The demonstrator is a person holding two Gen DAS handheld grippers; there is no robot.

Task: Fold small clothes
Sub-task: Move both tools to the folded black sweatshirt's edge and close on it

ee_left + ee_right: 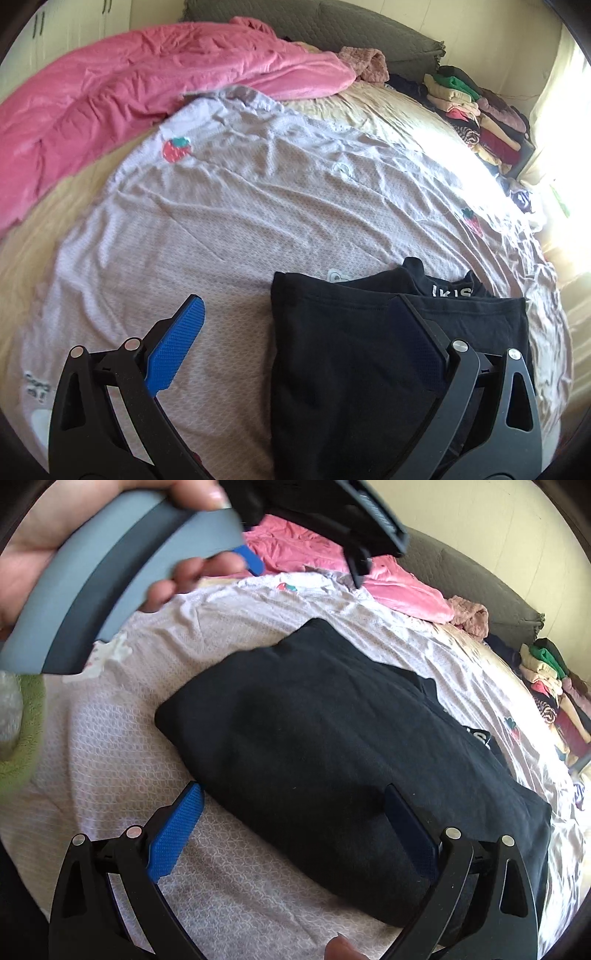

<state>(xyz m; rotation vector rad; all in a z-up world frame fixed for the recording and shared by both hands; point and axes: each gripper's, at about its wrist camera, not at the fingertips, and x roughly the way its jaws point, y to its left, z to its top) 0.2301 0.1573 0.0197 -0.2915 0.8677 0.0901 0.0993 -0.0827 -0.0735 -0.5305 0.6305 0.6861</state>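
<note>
A black folded garment with white lettering lies on the pale patterned sheet of the bed; it also shows in the left wrist view. My left gripper is open and empty, hovering over the garment's left edge, with one blue pad over the sheet and the other over the cloth. It appears from outside in the right wrist view, held in a hand. My right gripper is open and empty just above the garment's near edge.
A pink duvet lies bunched at the back left. A pile of folded clothes sits at the far right edge of the bed. A grey-green headboard cushion runs behind. A green item is at the left.
</note>
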